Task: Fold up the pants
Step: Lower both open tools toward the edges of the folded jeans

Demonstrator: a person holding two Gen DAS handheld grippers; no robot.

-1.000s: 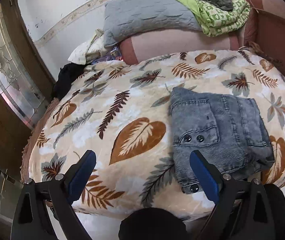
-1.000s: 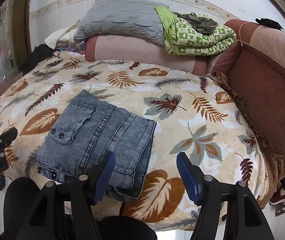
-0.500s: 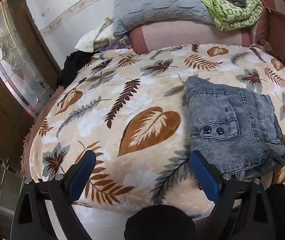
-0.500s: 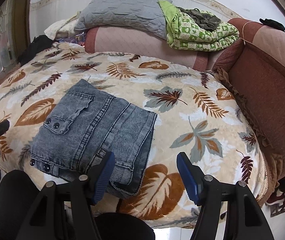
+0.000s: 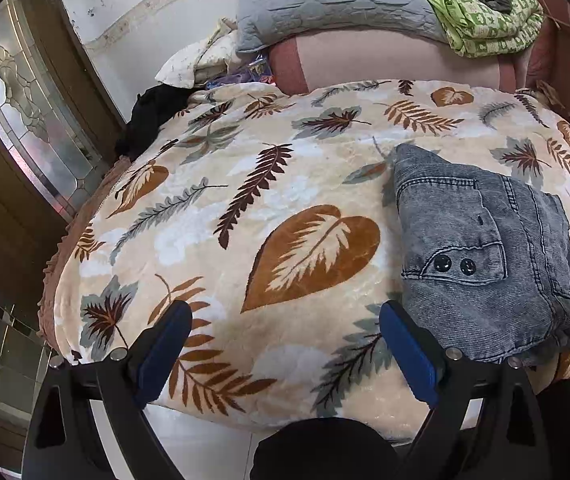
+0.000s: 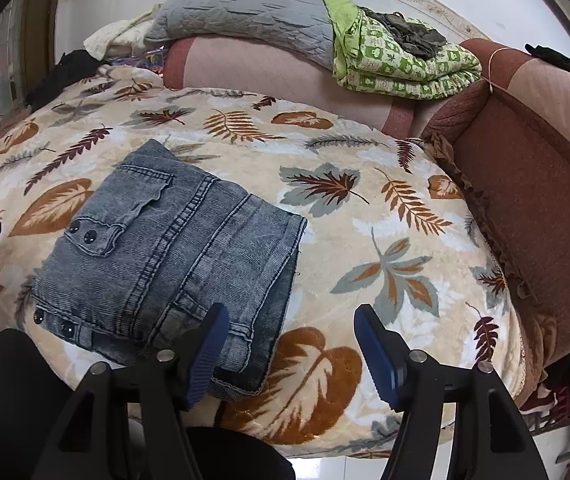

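The pants [image 6: 165,256], of grey-blue washed denim, lay folded into a compact, roughly square stack at the lower left of the right wrist view and at the right of the left wrist view [image 5: 481,256], near the front edge of the bed. A flap pocket with two dark snaps [image 6: 83,232] faced upward, and the layered edges of the stack pointed toward the cameras, an arrangement consistent with a fold judged to be complete or very nearly so. The stack rested flat on a cream blanket [image 6: 365,240] printed with brown and grey leaves, which gave a broad, soft surface for laying the cloth out. The right tongs [image 6: 289,352] stood wide apart and gripped nothing, the left blue pad [image 6: 205,356] overlapping the near corner of the denim in the picture, though whether it touched the cloth could not be told. The left tongs [image 5: 281,348] were likewise spread wide and empty, hanging over bare blanket just beside the stack's left edge; both positions suggested tools drawn clear so as not to disturb the fold. Farther out, at the upper middle of both frames, a grey quilted pillow [image 6: 245,12] and a folded green patterned quilt [image 6: 401,64] sat on a pink bolster [image 6: 285,76], well apart from the work. A reddish-brown padded side [image 6: 525,208] bounded the bed at the right, and a glazed wooden door [image 5: 25,120] occupied the left of the left wrist view.
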